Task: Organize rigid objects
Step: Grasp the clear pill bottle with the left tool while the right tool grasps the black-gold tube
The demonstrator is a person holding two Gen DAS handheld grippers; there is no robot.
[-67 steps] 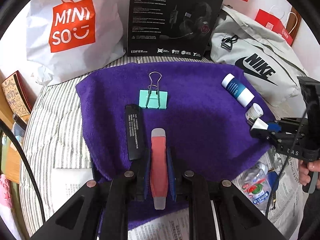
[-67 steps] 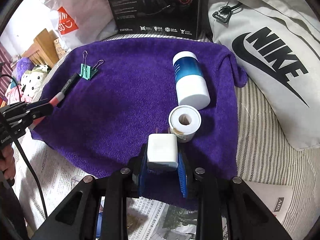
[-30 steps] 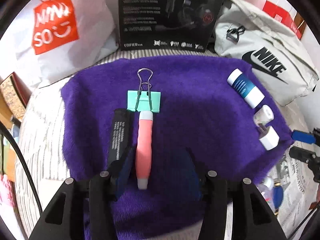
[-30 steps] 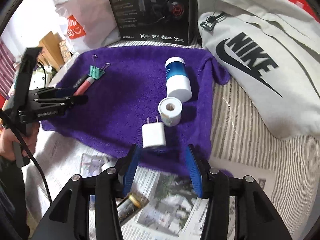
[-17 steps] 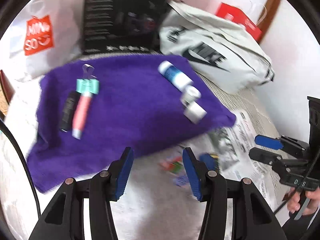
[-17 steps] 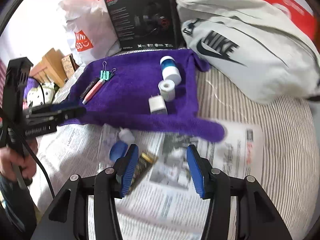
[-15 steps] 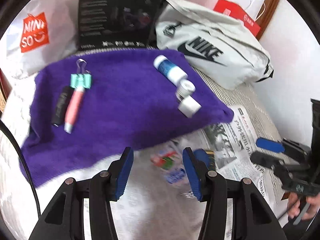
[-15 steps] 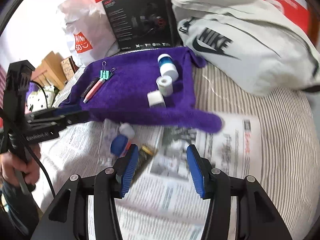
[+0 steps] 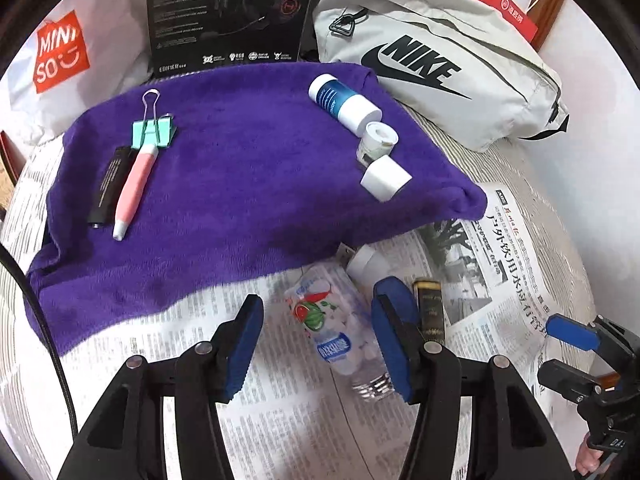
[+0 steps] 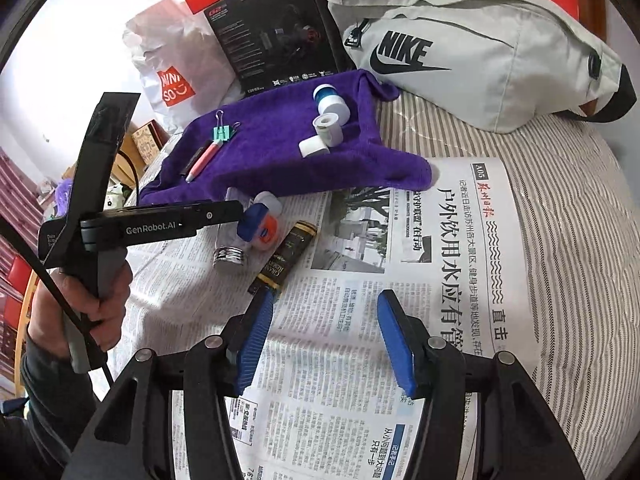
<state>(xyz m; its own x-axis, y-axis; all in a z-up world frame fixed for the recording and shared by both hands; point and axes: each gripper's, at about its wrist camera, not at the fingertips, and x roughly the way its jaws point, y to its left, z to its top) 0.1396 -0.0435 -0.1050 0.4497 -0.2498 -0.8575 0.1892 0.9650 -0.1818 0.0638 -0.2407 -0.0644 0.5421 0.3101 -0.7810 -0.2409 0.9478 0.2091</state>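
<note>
A purple towel (image 9: 248, 184) holds a green binder clip (image 9: 154, 130), a pink pen (image 9: 134, 192), a black bar (image 9: 110, 184), a blue-and-white bottle (image 9: 344, 102), a small white jar (image 9: 378, 142) and a white charger (image 9: 386, 180). On the newspaper (image 9: 304, 420) lie a clear candy bottle (image 9: 340, 328), a white cap (image 9: 366, 266) and a black-and-gold tube (image 9: 430, 316). My left gripper (image 9: 320, 340) is open, its jaws either side of the candy bottle. My right gripper (image 10: 326, 344) is open and empty over the newspaper (image 10: 400, 280), near the black-and-gold tube (image 10: 284, 260).
A grey Nike bag (image 9: 436, 60), a black headset box (image 9: 228, 12) and a white Miniso bag (image 9: 60, 60) stand behind the towel. The striped bed cover (image 10: 580, 240) lies to the right. The right gripper shows in the left wrist view (image 9: 568, 352).
Both grippers let go of the pink pen and the white charger on the towel, opened, and pulled back to the newspaper. The left one now straddles the candy bottle.
</note>
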